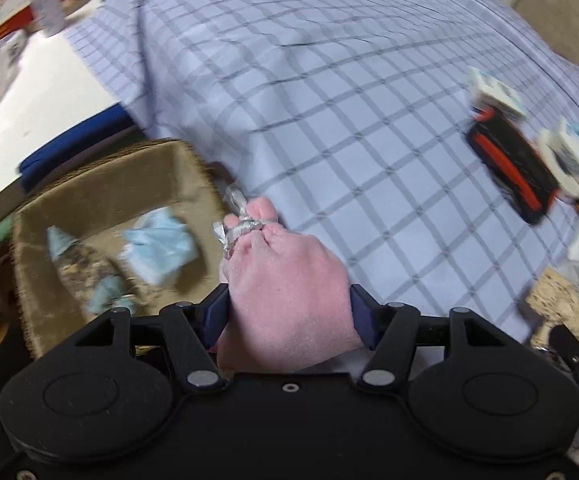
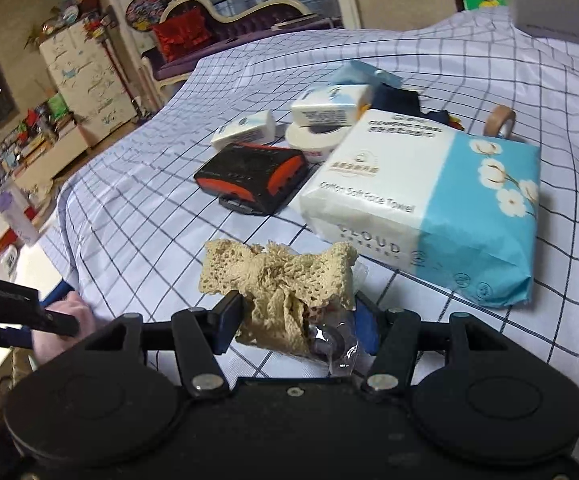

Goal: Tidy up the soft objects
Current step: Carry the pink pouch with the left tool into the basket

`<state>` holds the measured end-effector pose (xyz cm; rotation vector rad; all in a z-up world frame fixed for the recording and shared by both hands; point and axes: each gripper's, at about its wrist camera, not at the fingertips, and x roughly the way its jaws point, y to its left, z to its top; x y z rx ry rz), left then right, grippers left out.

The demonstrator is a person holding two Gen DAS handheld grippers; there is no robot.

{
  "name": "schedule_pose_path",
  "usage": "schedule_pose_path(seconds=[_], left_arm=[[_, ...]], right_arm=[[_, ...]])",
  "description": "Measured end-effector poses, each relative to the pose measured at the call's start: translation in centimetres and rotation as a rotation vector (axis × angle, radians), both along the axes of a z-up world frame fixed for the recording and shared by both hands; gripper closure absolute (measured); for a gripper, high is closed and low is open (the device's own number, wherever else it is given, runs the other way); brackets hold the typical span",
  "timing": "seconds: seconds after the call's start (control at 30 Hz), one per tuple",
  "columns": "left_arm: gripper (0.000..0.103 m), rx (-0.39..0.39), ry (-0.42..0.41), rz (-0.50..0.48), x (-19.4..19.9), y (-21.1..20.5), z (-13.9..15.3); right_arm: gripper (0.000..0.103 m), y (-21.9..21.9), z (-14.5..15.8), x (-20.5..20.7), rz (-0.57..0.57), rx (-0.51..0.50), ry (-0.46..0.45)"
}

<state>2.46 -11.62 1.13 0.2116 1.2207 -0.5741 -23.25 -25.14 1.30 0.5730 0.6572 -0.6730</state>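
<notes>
My left gripper (image 1: 289,314) is shut on a soft pink bundle (image 1: 285,272) tied at its top with silver ribbon. It hangs over the edge of the checked bed sheet (image 1: 329,80), beside a woven basket (image 1: 89,164) that holds light blue soft pieces (image 1: 161,248). My right gripper (image 2: 297,316) is shut on a beige lace bundle (image 2: 277,272) with clear plastic wrap around it, just above the sheet. The pink bundle (image 2: 77,312) and the left gripper (image 2: 49,316) show at the left edge of the right wrist view.
On the sheet lie a white-and-blue face towel pack (image 2: 429,200), a black and orange box (image 2: 253,178), two small white tissue packs (image 2: 245,130), a white tape roll (image 2: 313,140), a brown tape roll (image 2: 499,120) and dark cloth (image 2: 397,100). A white table (image 1: 37,92) stands beyond the basket.
</notes>
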Motion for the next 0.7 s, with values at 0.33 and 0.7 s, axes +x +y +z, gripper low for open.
schedule_pose_path(seconds=[0.33,0.7], left_arm=[[0.045,0.025,-0.021,0.179,3.2,7.3,-0.5],[0.045,0.045,-0.010,0.241,4.3,11.6,-1.7]], right_arm=[[0.045,1.3,-0.4,1.4,0.060,-0.056,0.069],[0.045,4.5,0.0,4.8,0.170,-0.049,0.128]])
